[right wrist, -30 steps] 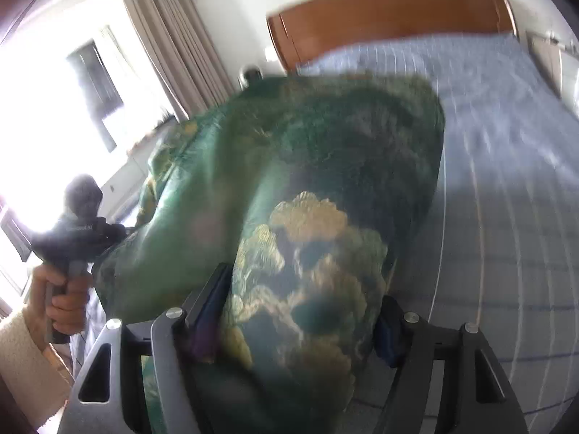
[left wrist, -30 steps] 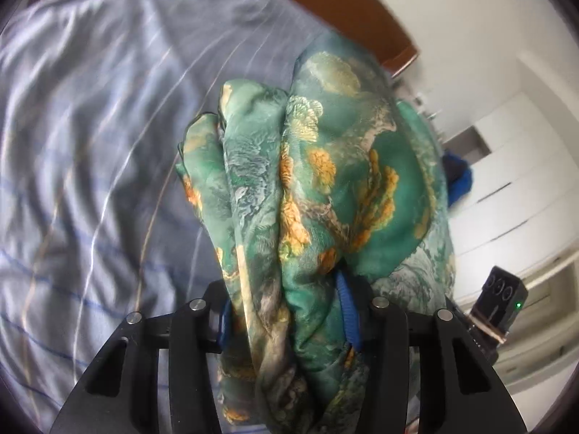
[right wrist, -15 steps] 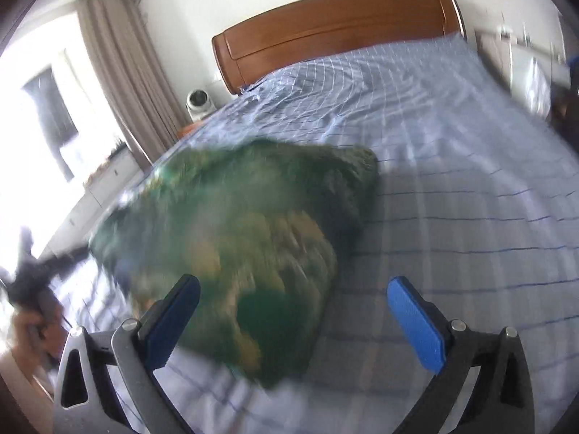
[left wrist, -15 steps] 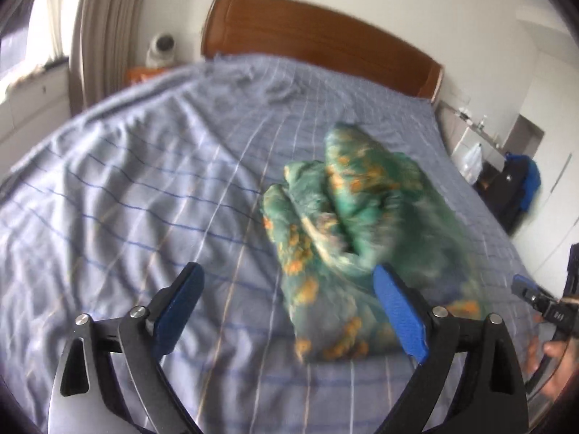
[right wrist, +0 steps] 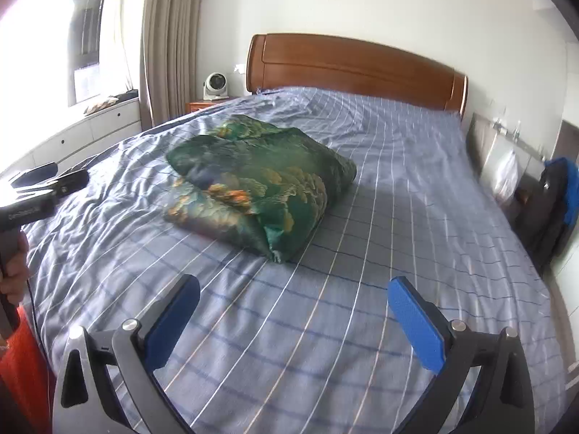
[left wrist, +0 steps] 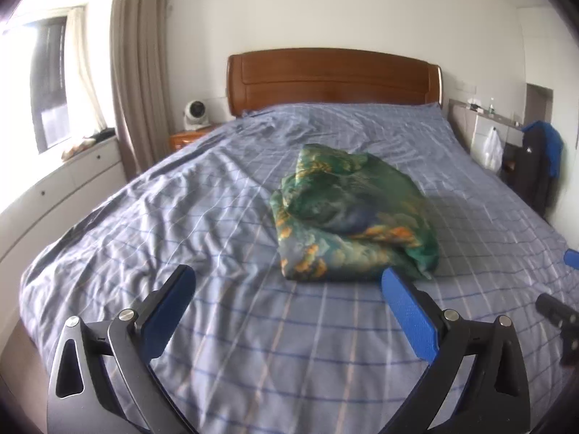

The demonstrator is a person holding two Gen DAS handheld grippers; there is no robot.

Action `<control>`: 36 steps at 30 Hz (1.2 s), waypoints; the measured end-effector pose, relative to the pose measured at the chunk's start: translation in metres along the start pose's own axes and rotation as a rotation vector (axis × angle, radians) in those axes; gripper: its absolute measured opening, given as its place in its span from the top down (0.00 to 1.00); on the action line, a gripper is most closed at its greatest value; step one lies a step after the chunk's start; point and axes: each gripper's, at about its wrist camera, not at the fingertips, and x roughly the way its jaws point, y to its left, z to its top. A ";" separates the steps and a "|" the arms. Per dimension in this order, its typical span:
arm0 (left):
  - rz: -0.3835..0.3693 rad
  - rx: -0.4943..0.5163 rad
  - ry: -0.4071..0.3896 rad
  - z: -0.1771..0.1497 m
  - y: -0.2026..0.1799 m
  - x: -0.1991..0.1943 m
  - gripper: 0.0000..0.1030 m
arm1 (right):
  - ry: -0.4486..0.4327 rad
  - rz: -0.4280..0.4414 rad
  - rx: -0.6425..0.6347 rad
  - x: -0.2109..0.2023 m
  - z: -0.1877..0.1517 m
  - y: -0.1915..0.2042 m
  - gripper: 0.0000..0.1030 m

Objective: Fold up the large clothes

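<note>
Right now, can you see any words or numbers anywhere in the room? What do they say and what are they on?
Pale lettering on the side of the left gripper, seen in the right wrist view: too blurred to read.
Small pale mark on the dark jacket: too small to read.
Green patterned garment, bedspread, headboard, white fan: no words or numbers that I can see.
</note>
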 end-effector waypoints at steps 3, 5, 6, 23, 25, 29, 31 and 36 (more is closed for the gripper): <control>0.038 0.031 -0.017 -0.004 -0.012 -0.018 0.00 | -0.023 -0.020 -0.003 -0.024 -0.006 0.010 0.01; 0.073 0.062 -0.029 -0.005 -0.019 -0.029 0.00 | -0.039 -0.040 0.005 -0.037 -0.010 0.013 0.01; 0.089 0.086 -0.045 -0.006 -0.024 -0.036 0.00 | -0.048 -0.045 0.011 -0.041 -0.011 0.013 0.01; -0.067 0.150 0.085 -0.062 -0.020 -0.090 0.00 | -0.061 0.033 0.211 -0.106 -0.074 0.030 0.00; -0.062 0.174 0.087 -0.064 -0.024 -0.093 0.00 | -0.020 0.031 0.203 -0.106 -0.081 0.033 0.00; -0.065 0.173 0.118 -0.066 -0.026 -0.096 0.00 | -0.016 0.059 0.190 -0.107 -0.088 0.032 0.01; -0.085 0.145 0.130 -0.065 -0.024 -0.097 0.00 | -0.005 0.068 0.216 -0.108 -0.089 0.029 0.01; -0.100 0.109 0.132 -0.062 -0.028 -0.100 0.00 | 0.027 0.022 0.181 -0.111 -0.086 0.038 0.01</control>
